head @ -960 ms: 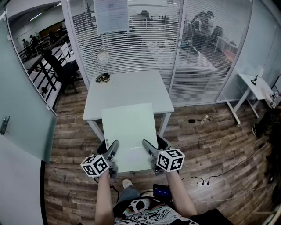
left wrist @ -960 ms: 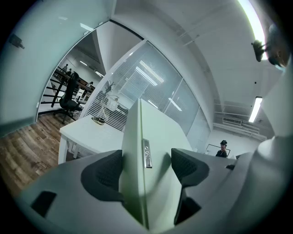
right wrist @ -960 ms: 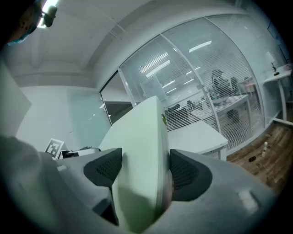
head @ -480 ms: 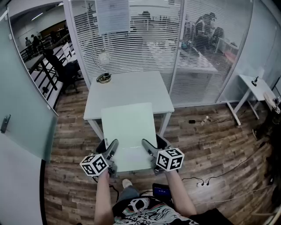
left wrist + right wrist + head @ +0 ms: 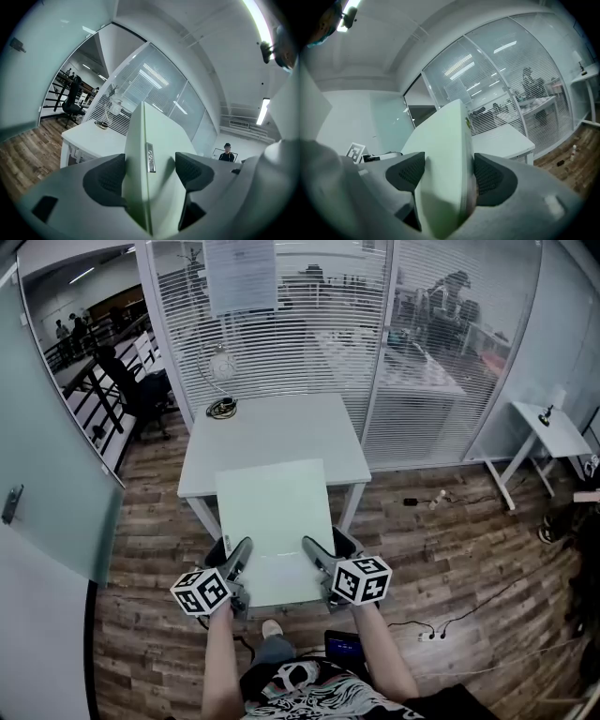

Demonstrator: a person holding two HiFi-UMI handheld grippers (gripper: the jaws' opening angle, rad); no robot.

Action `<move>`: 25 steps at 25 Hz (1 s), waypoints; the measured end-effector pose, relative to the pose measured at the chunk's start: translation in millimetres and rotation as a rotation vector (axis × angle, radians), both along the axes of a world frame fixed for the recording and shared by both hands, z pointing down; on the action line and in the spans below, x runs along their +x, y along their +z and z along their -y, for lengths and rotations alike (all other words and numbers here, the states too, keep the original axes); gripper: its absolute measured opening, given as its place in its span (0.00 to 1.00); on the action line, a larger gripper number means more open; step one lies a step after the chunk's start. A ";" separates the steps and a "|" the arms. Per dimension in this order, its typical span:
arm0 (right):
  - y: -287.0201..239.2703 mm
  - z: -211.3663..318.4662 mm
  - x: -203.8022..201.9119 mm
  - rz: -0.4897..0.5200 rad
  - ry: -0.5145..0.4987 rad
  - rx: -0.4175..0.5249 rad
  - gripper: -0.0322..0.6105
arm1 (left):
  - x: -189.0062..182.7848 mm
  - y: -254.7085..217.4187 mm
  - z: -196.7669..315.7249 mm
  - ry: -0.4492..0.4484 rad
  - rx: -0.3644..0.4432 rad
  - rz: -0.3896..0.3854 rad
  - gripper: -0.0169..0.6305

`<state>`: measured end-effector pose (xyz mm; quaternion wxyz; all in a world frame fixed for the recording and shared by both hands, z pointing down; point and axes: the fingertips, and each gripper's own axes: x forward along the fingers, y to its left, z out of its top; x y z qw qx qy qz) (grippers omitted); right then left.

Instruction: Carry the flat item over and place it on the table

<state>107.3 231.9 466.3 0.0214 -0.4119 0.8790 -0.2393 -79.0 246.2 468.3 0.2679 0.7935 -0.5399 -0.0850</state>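
Pale green flat rectangular panel (image 5: 272,517) is held in the air in front of the white rectangular counter (image 5: 281,432). In the head view its far end lies over the counter's near edge, while its near end is above the wooden floor (image 5: 159,634). The left gripper (image 5: 149,177) has its jaws pinching the panel's thin near edge, one dark pad on each face, and the right gripper (image 5: 449,177) pinches the same edge further along. The panel looks stiff and keeps straight, so I judge it is rather light, but its smooth faces may slip. With both holds at one end, the free end can sag or swing. I see no container; only a dark coiled cable (image 5: 219,407) lies at the counter's far left corner.
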 end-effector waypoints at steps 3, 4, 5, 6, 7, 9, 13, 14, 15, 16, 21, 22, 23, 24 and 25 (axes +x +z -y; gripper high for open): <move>3.5 8.8 -0.3 0.002 -0.003 -0.006 0.54 | -0.6 3.6 8.2 -0.003 -0.005 0.000 0.55; 4.0 13.6 -0.3 0.002 -0.003 -0.006 0.54 | -0.8 4.1 12.9 -0.003 -0.004 -0.001 0.55; 4.2 18.9 -0.6 0.002 -0.004 -0.006 0.54 | -1.2 4.4 18.0 -0.004 -0.003 -0.002 0.55; 4.3 24.0 -1.5 0.002 -0.004 -0.007 0.54 | -2.0 4.6 23.0 -0.004 -0.002 -0.003 0.54; 4.7 28.9 -3.0 0.003 -0.005 -0.007 0.54 | -3.4 5.0 27.9 -0.004 -0.001 -0.005 0.54; 6.9 39.3 -6.7 0.002 -0.006 -0.009 0.54 | -7.0 7.1 38.5 -0.004 -0.002 -0.006 0.54; 17.0 73.1 -13.5 -0.006 0.000 -0.027 0.54 | -13.9 18.2 73.3 0.000 -0.017 -0.013 0.54; 20.9 84.1 -15.6 -0.008 0.002 -0.033 0.54 | -16.2 22.7 85.0 0.003 -0.023 -0.016 0.54; 25.2 96.3 -17.8 -0.012 0.006 -0.039 0.54 | -18.6 27.9 98.1 0.006 -0.030 -0.019 0.54; 29.3 110.2 -19.9 -0.015 0.011 -0.045 0.54 | -20.8 32.9 113.2 0.011 -0.036 -0.023 0.54; 42.0 201.0 -29.3 -0.029 0.047 -0.085 0.54 | -29.9 47.2 210.1 0.047 -0.076 -0.032 0.54; 43.4 220.9 -32.4 -0.031 0.052 -0.094 0.54 | -32.9 48.5 231.2 0.054 -0.084 -0.033 0.54; 44.8 240.5 -35.9 -0.032 0.057 -0.102 0.54 | -36.3 49.6 251.9 0.061 -0.090 -0.033 0.54; 46.0 259.7 -39.6 -0.032 0.060 -0.110 0.54 | -40.0 50.5 272.1 0.066 -0.095 -0.032 0.54; 47.0 278.3 -43.0 -0.032 0.064 -0.116 0.54 | -43.3 51.0 291.6 0.071 -0.098 -0.029 0.54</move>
